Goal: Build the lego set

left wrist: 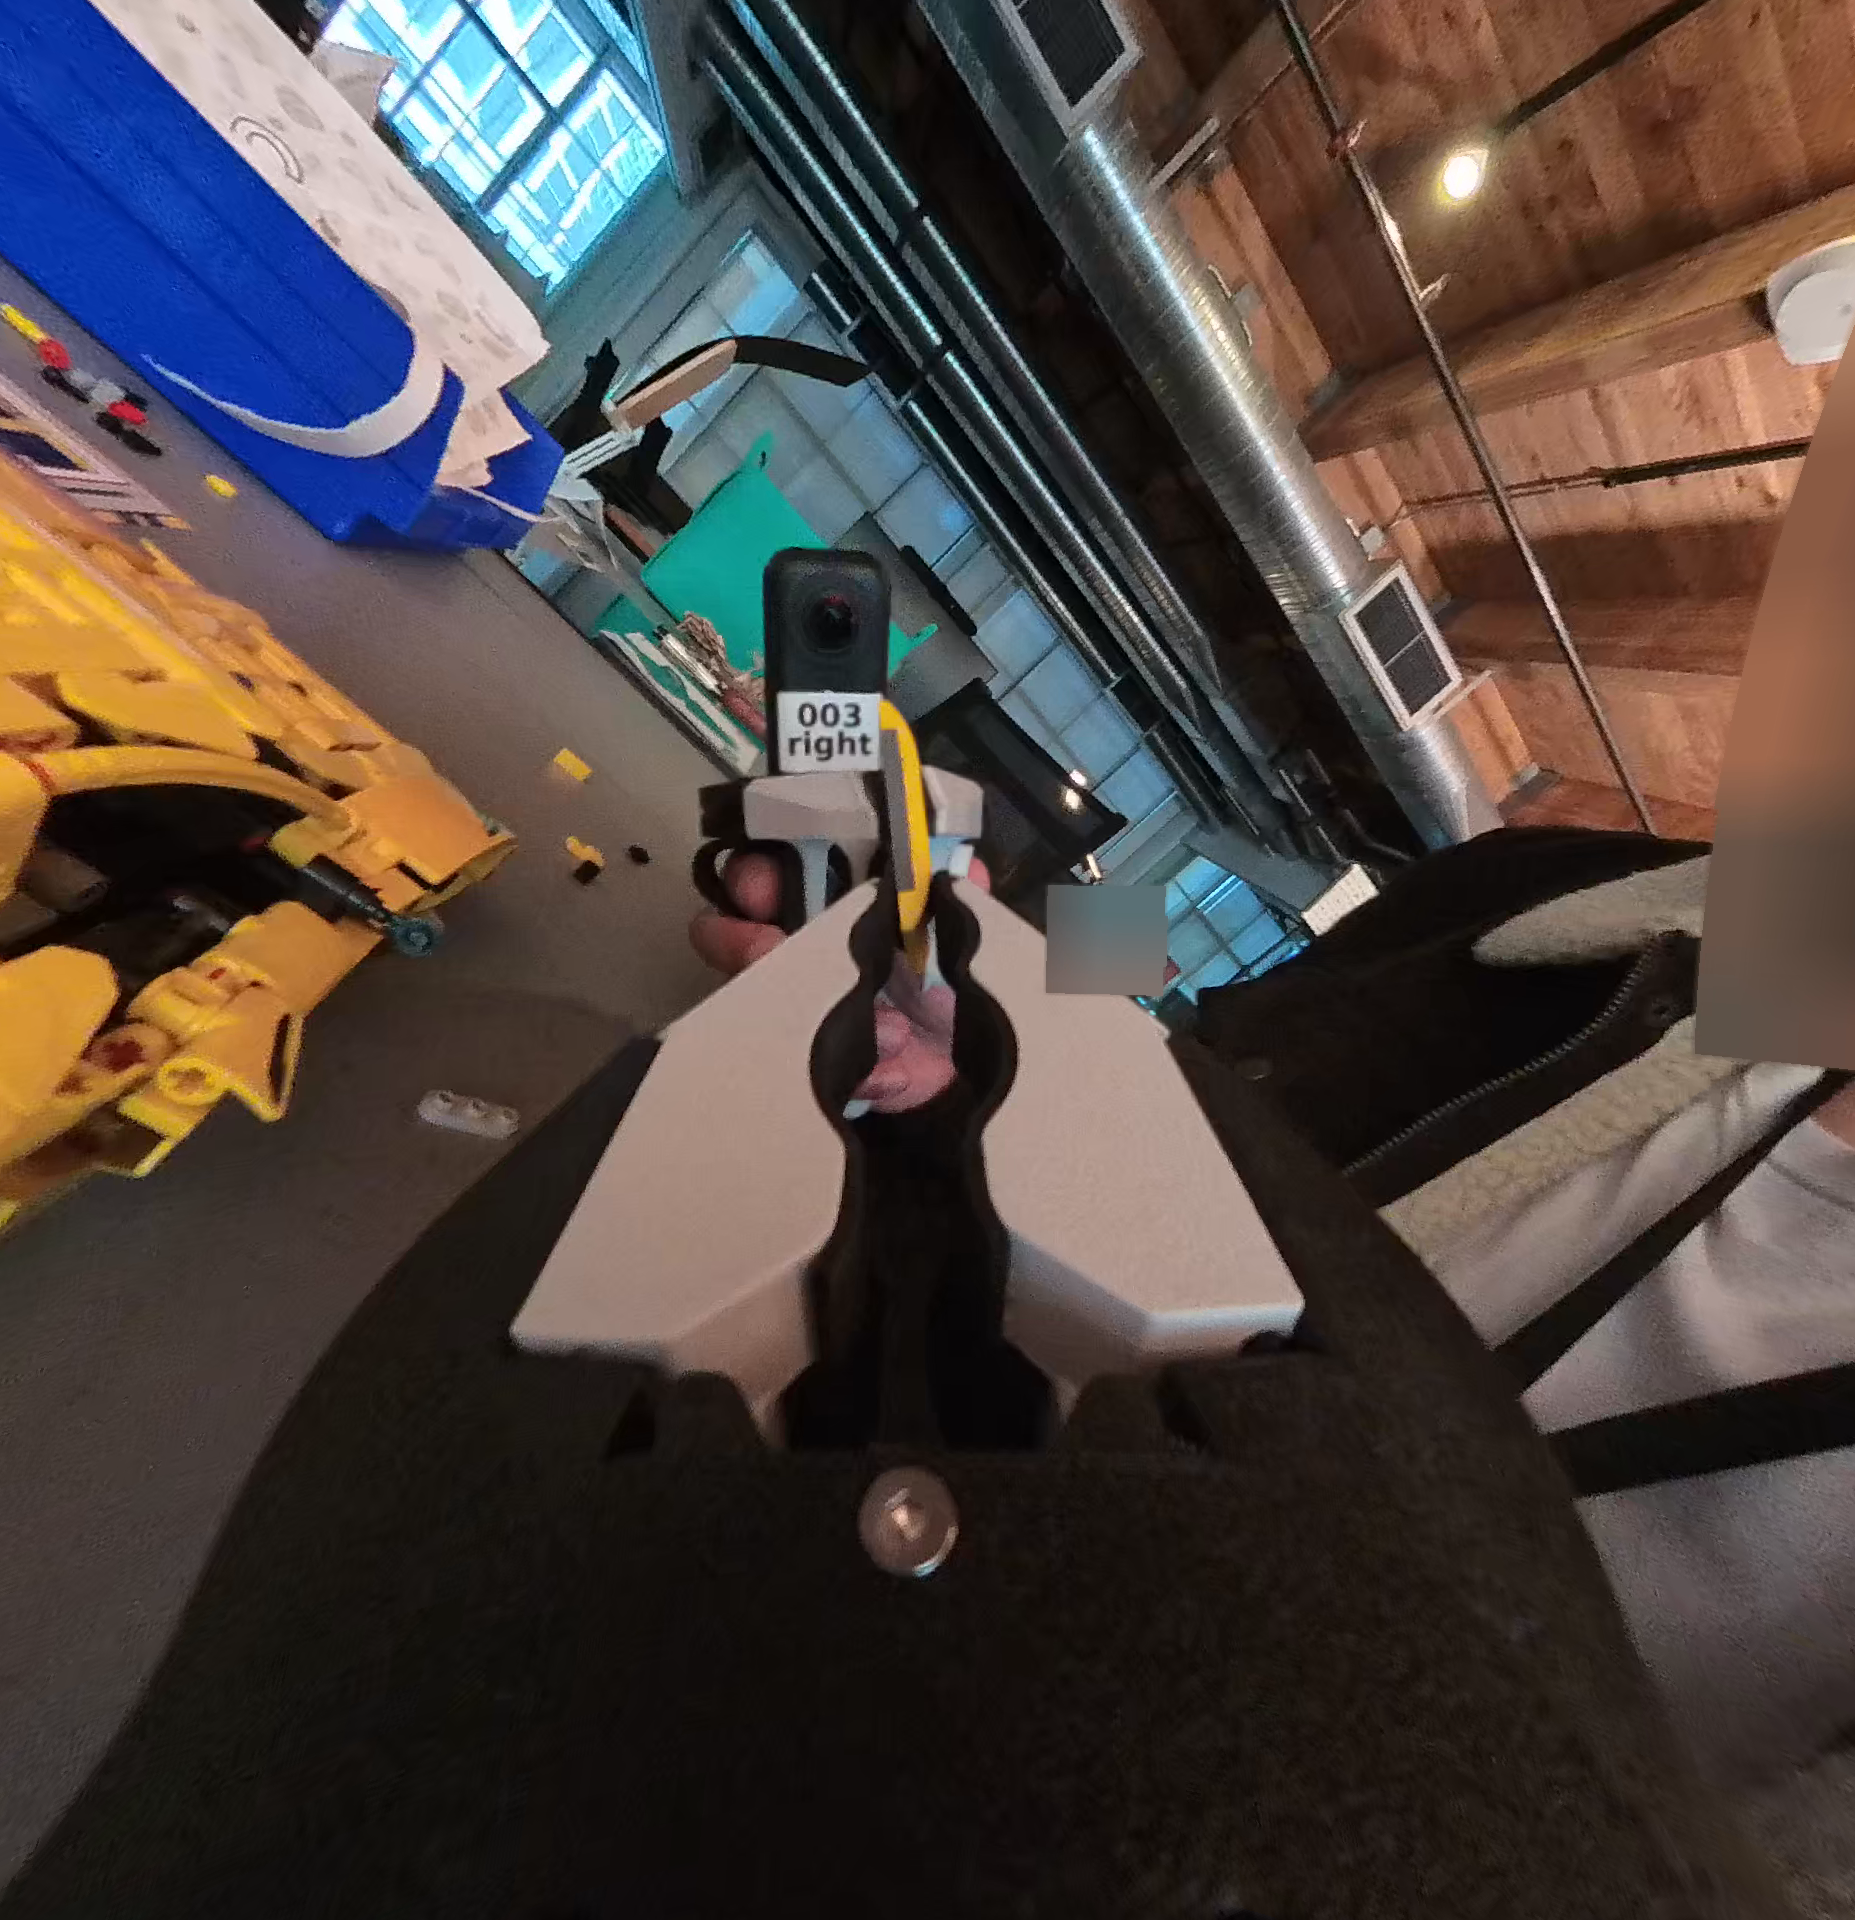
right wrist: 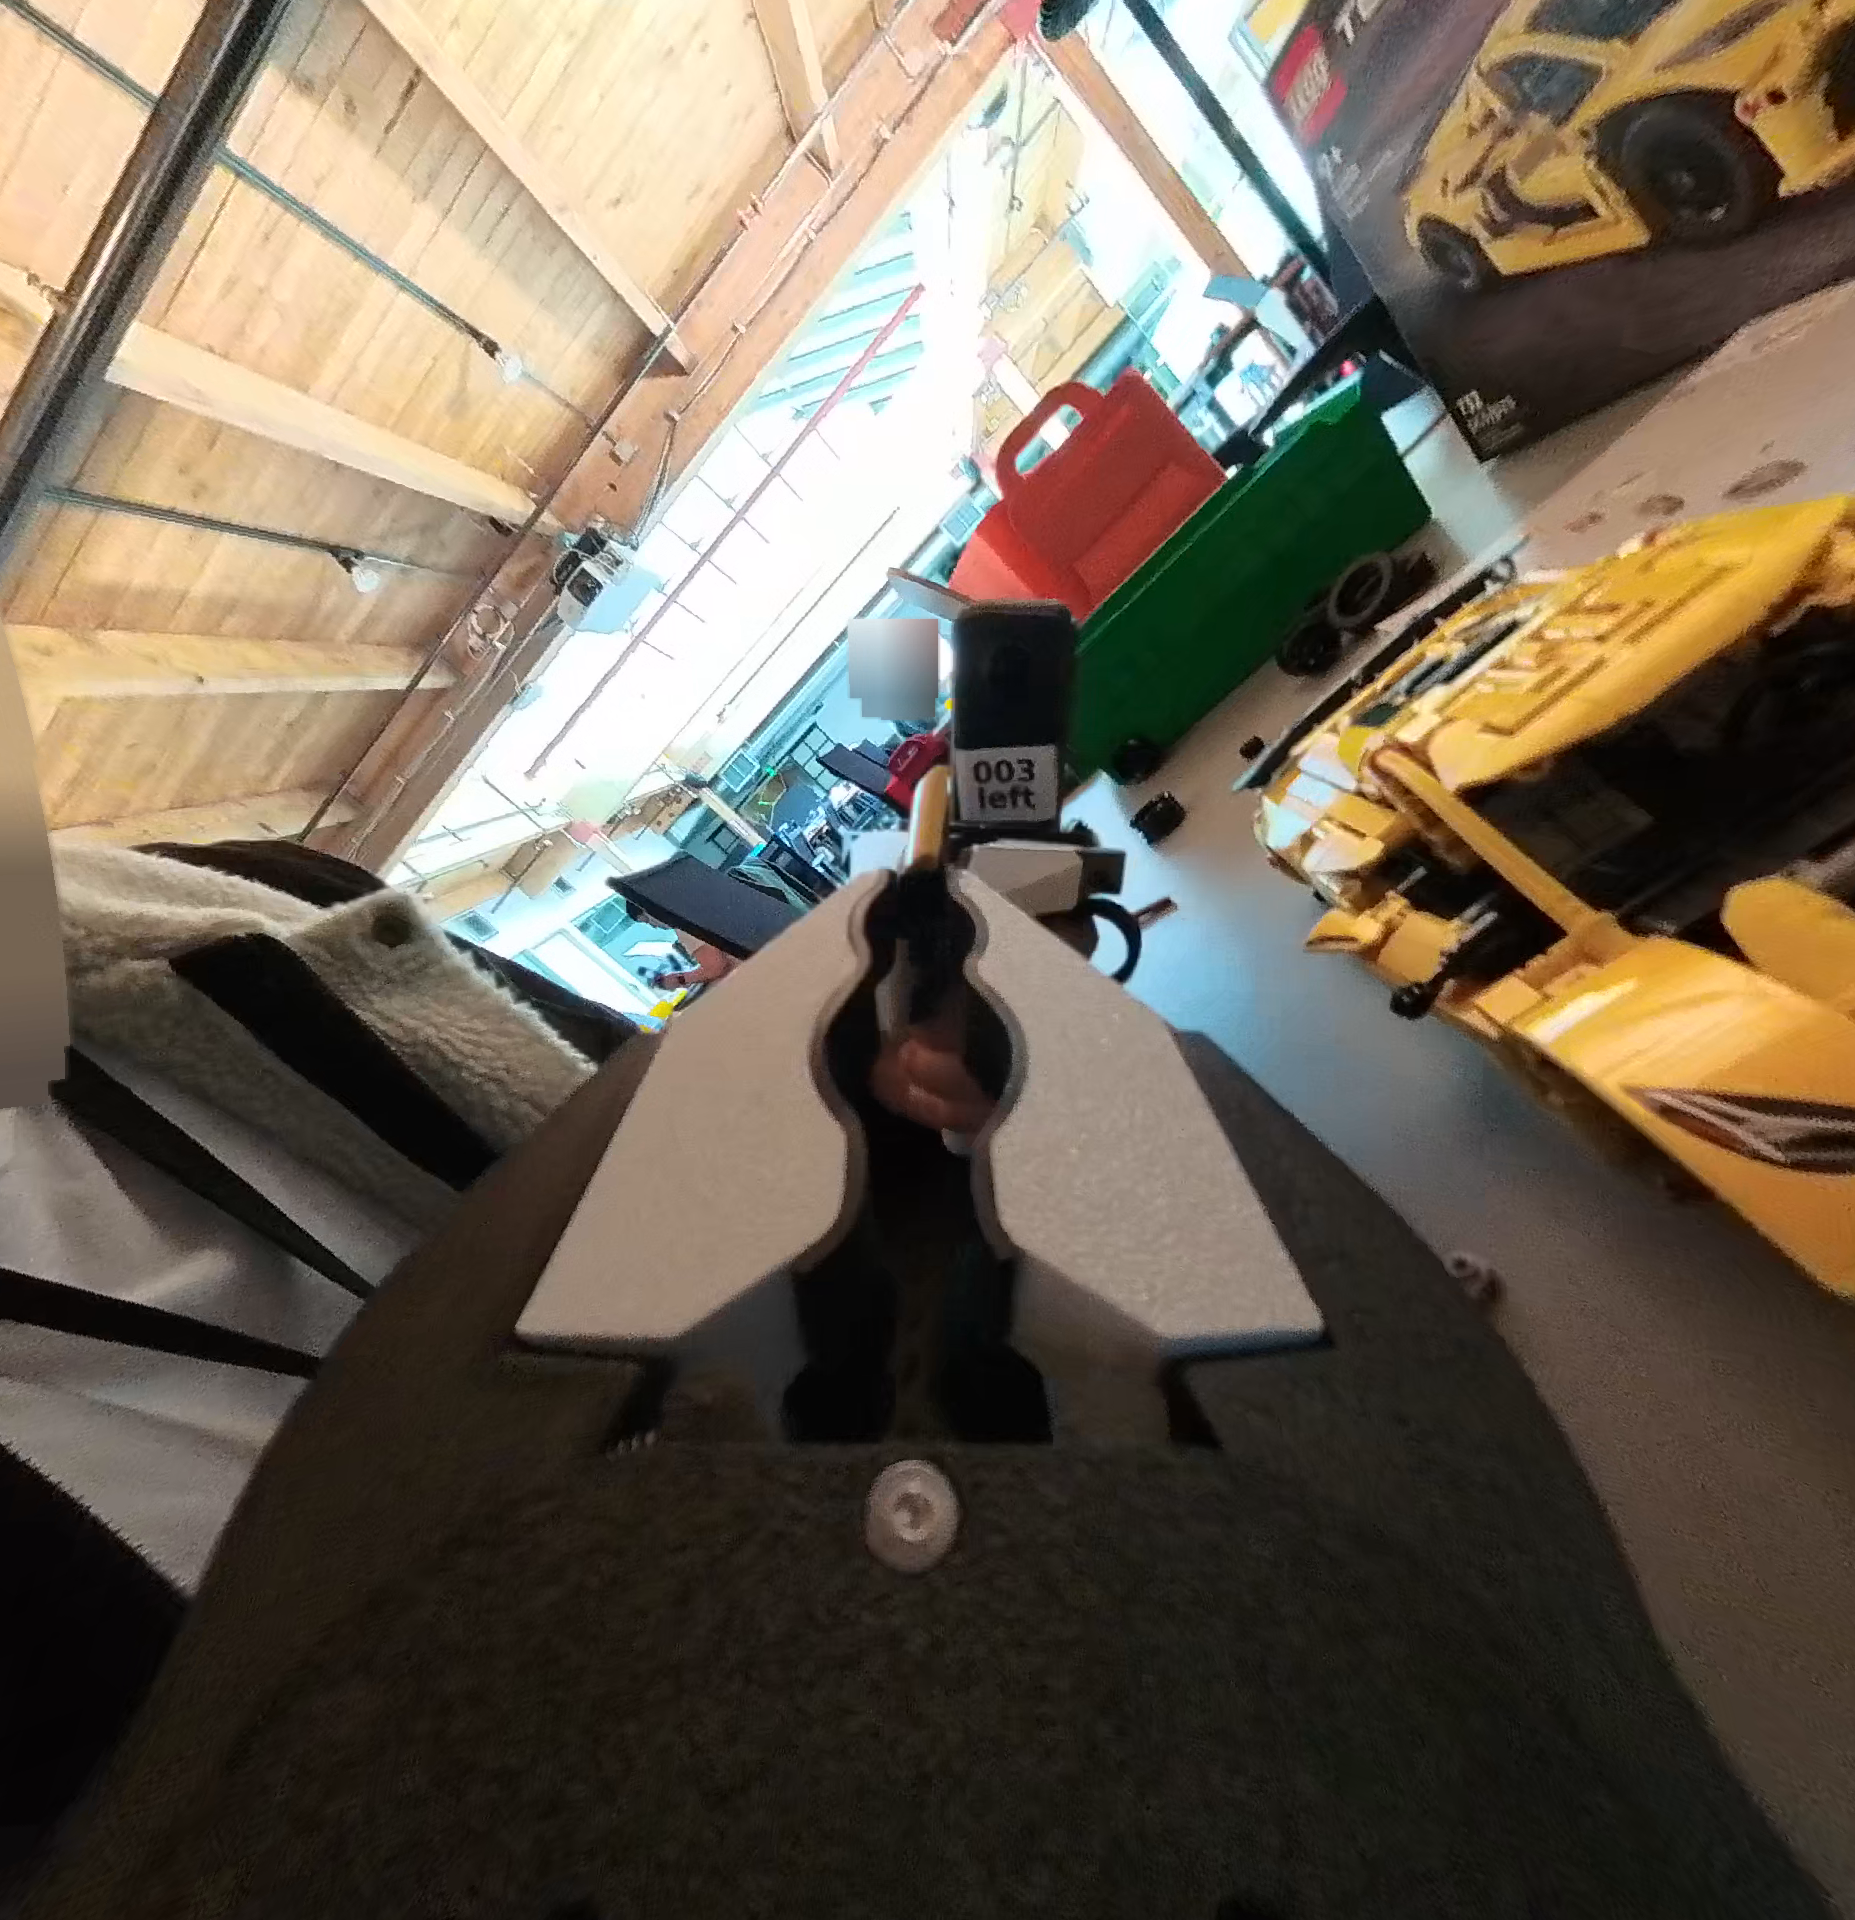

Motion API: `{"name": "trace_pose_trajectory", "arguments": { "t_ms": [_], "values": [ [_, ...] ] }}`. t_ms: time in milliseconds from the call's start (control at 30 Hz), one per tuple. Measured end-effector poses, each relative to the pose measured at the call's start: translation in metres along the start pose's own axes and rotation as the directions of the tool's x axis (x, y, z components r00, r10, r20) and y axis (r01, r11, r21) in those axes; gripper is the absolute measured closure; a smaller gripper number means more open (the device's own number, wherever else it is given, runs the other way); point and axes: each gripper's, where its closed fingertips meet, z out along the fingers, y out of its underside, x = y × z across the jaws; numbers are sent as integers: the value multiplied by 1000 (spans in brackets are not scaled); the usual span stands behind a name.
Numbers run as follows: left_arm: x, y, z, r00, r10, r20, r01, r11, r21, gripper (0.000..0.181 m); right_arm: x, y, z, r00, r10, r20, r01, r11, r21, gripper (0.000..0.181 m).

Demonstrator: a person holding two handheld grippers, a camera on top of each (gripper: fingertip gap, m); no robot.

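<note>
The grey table (left wrist: pixel 507 665) carries the big yellow lego car (left wrist: pixel 175 831), well left of both tongs; the left tongs (left wrist: pixel 907 904) and right tongs (right wrist: pixel 918 883) meet tip to tip in the air, each pinching the same thin yellow piece (left wrist: pixel 907 831); loose bits (left wrist: pixel 585 857) lie beside the car.

Glossy yellow plastic car (right wrist: pixel 1588 883) on a smooth matt grey table (left wrist: pixel 466 665).
</note>
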Motion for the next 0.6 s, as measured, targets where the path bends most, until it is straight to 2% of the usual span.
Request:
{"name": "trace_pose_trajectory", "arguments": {
  "t_ms": [133,233,333,400,533,600],
  "values": [
    [-1,6,1,997,67,30,-65,997,-51,174,3,5,-3,999,50,2,-50,998,-40,175],
    [-2,3,-2,999,45,29,-43,998,-50,156,5,19,-2,997,73,-3,-72,988,-139,175],
    [-3,12,1,993,105,47,-99,989,-108,157,3,30,1,997,78,1,-76,975,-210,175],
    [-2,17,2,993,114,38,-108,984,-138,174,2,29,1,998,62,2,-61,976,-207,175],
    [-6,11,0,995,84,55,-78,992,-104,175,4,20,3,1000,-15,-27,11,991,-136,172],
    [-6,4,-2,995,74,63,-71,996,-54,175,5,15,4,999,-34,-43,30,995,-95,160]
  ]
}}
